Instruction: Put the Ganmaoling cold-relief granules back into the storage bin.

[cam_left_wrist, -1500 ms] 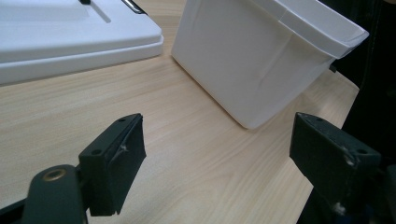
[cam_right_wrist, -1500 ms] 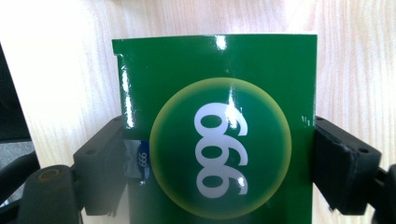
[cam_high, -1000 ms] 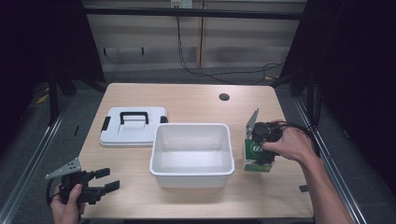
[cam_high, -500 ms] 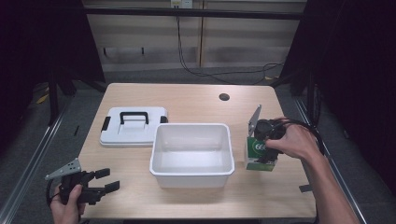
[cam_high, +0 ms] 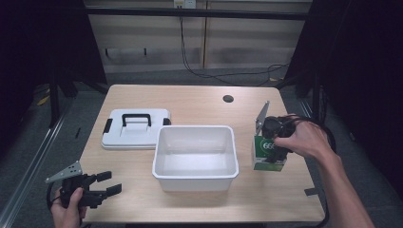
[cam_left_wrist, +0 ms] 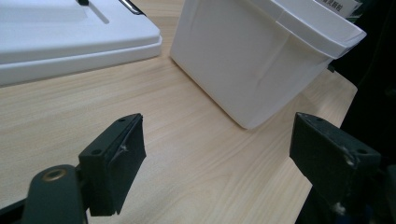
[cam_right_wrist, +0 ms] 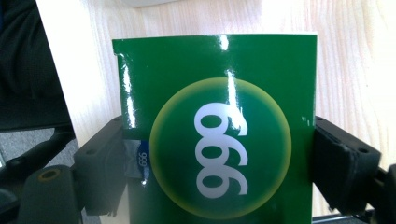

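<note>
A glossy green box (cam_high: 265, 153) printed with white digits stands on the table just right of the white bin (cam_high: 195, 173). My right gripper (cam_high: 274, 151), under a person's hand, is shut on it; in the right gripper view both jaws press the sides of the green box (cam_right_wrist: 219, 84) around my right gripper (cam_right_wrist: 219, 163). The box looks slightly tilted, its base at the tabletop. My left gripper (cam_high: 110, 183) rests open at the table's front left corner. In the left gripper view nothing lies between the jaws of my left gripper (cam_left_wrist: 219, 158); the bin (cam_left_wrist: 252, 65) stands ahead of them.
A white lid (cam_high: 135, 135) with a black handle lies left of the bin and also shows as the lid (cam_left_wrist: 70, 42) in the left gripper view. A round hole (cam_high: 228, 99) sits at the table's back. The right edge of the table is close to the box.
The right gripper and the green box have shifted slightly to the right, away from the bin. The left gripper has stayed put.
</note>
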